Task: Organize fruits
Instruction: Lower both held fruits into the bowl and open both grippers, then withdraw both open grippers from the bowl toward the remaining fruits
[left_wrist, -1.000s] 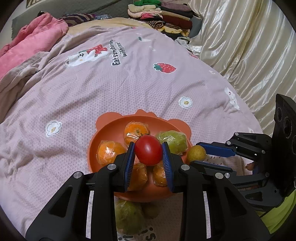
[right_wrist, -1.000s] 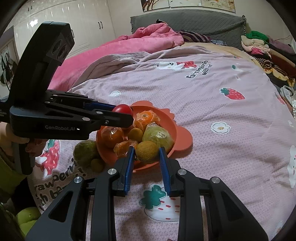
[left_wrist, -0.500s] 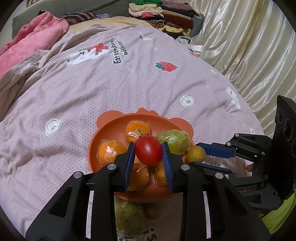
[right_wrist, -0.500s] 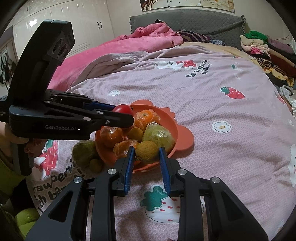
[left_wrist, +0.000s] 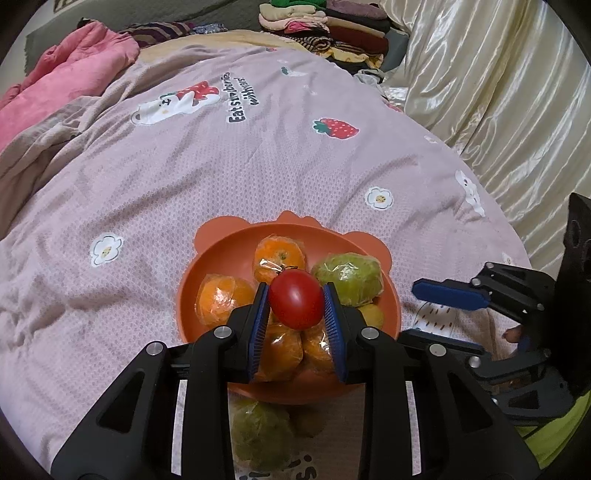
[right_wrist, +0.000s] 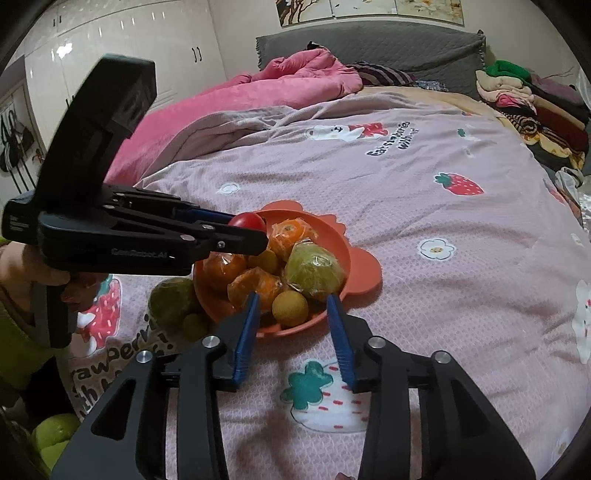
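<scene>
An orange bowl (left_wrist: 221, 247) (right_wrist: 362, 266) on the bed holds several wrapped oranges (left_wrist: 279, 254), a wrapped green fruit (left_wrist: 347, 273) (right_wrist: 314, 271) and a small yellow fruit (right_wrist: 290, 308). My left gripper (left_wrist: 296, 301) is shut on a red tomato (left_wrist: 295, 299) (right_wrist: 246, 221) and holds it above the bowl. My right gripper (right_wrist: 293, 314) is open and empty at the bowl's near rim, its jaws on either side of the small yellow fruit, apart from it. It also shows in the left wrist view (left_wrist: 443, 317).
A green fruit (left_wrist: 258, 432) (right_wrist: 170, 299) and a small green one (right_wrist: 194, 326) lie on the pink strawberry-print quilt (left_wrist: 184, 166) beside the bowl. More green fruit (right_wrist: 55, 435) lies at the lower left. A pink blanket (right_wrist: 258, 92) and folded clothes (right_wrist: 524, 96) lie at the far end.
The right gripper has opened and let go of the small yellow fruit, which now lies in the bowl. The left gripper still holds the tomato over the bowl.
</scene>
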